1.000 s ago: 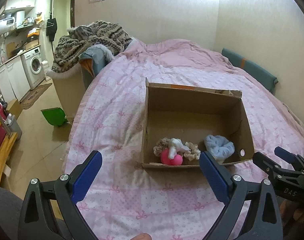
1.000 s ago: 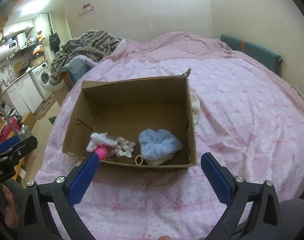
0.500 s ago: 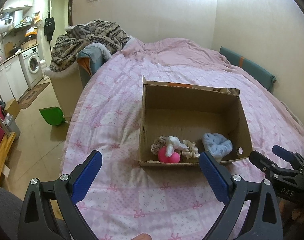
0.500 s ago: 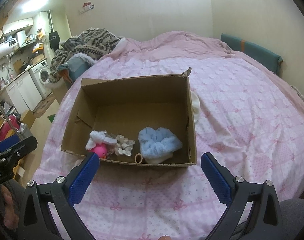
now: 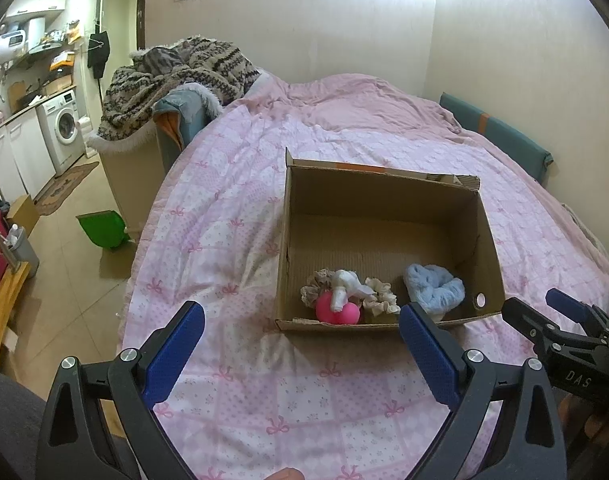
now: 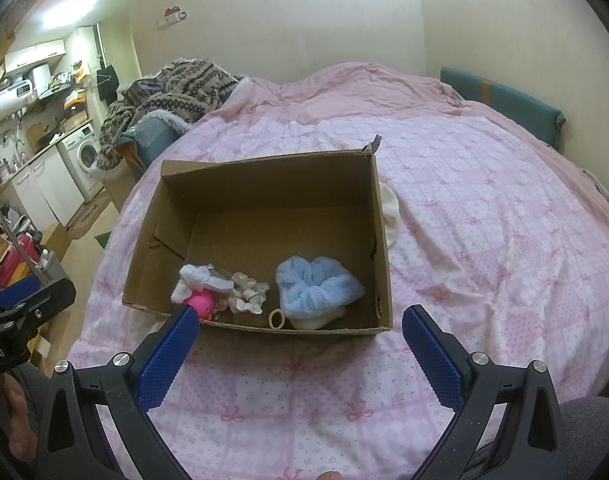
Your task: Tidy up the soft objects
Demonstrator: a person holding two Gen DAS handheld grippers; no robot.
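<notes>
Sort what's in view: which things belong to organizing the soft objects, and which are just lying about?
Job: cardboard box, blue fluffy scrunchie, cream scrunchie, pink ball, white cloth beside the box.

Lying about: patterned blanket, green dustpan, washing machine.

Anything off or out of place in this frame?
One thing: a white soft item lies on the bed just outside the box, against its right wall, while the other soft things sit inside. Both grippers are open and empty.
</notes>
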